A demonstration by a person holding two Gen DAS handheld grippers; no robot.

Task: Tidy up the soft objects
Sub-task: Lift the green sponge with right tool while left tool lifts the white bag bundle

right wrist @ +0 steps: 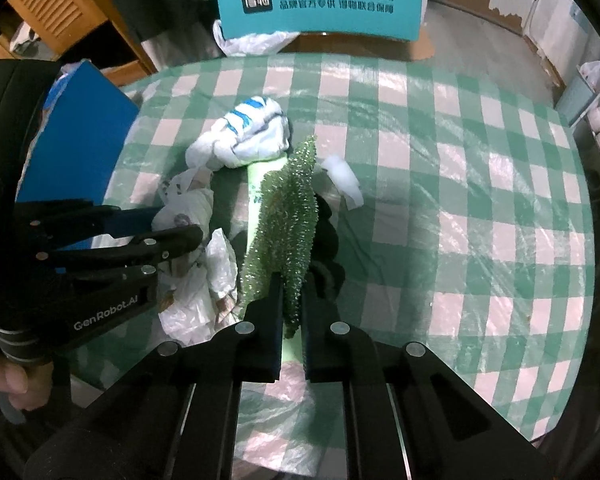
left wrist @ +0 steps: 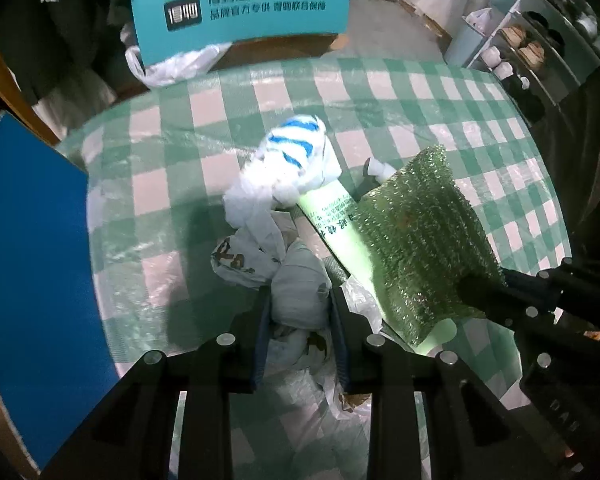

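My left gripper (left wrist: pixel 300 296) is shut on a crumpled white-grey plastic bag (left wrist: pixel 300 280), its jaws pressing on both sides of the bundle. In the right wrist view the left gripper (right wrist: pixel 176 224) comes in from the left onto that bag (right wrist: pixel 192 204). My right gripper (right wrist: pixel 291 284) is shut on the lower edge of a green glittery scouring sponge (right wrist: pixel 288 216), which stands upright. In the left wrist view the right gripper (left wrist: pixel 470 292) grips the sponge (left wrist: pixel 420 236) at its near corner. A pale green tube (left wrist: pixel 328 208) lies under the sponge. A white bag with blue stripes (left wrist: pixel 296 152) lies just beyond.
A green-and-white checked tablecloth under clear plastic (left wrist: pixel 420 92) covers the table. A blue box (left wrist: pixel 28 260) stands at the left edge. A teal chair back (left wrist: pixel 240 4) rises behind the table, and a shelf with cups (left wrist: pixel 520 52) stands at the right. A dark object (right wrist: pixel 328 232) and a white scrap (right wrist: pixel 344 180) lie beside the sponge.
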